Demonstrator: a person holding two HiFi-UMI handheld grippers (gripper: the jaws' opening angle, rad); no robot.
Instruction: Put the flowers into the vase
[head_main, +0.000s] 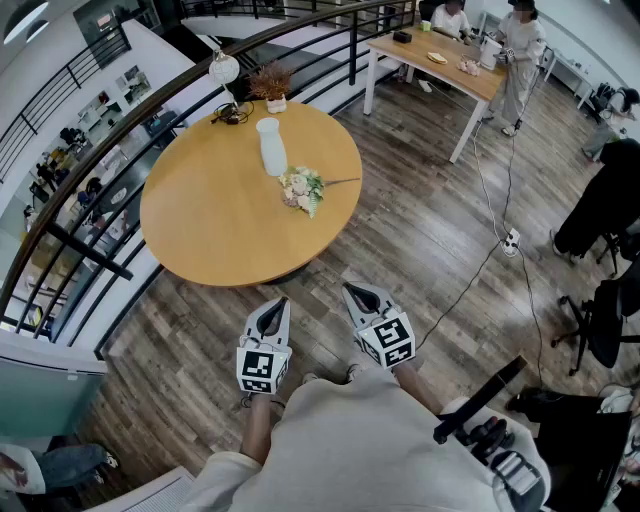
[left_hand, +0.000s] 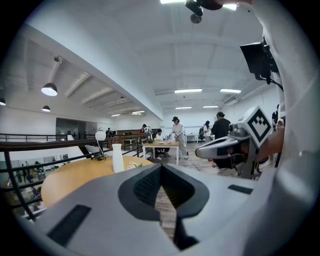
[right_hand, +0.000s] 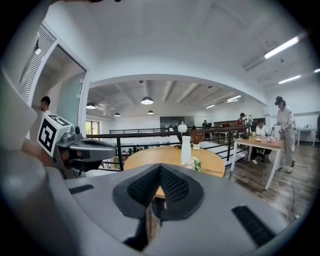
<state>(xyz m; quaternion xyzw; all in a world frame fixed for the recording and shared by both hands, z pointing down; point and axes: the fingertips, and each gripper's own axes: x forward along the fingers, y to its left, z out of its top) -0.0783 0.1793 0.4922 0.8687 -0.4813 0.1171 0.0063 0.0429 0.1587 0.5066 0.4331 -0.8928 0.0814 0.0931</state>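
- The flowers (head_main: 303, 188) lie flat on the round table (head_main: 200, 230), near its right edge in the head view. Their blooms are toward the middle of the tabletop and a thin stem runs out toward that edge.
- The white vase (head_main: 271, 146) stands upright just beyond the flowers, toward the far edge. It looks apart from them, though the gap is too small to be sure.
- A small potted plant (head_main: 272, 84) and a white lamp (head_main: 224, 68) stand at the far edge, by the railing (head_main: 70, 245).
- Your left gripper (head_main: 272, 312) is over the floor, well short of the near edge. Its jaws are closed together and hold nothing.
- Your right gripper (head_main: 362, 297) hangs beside it, also short of the table, with its jaws fully closed and empty.
- Both point toward the table.
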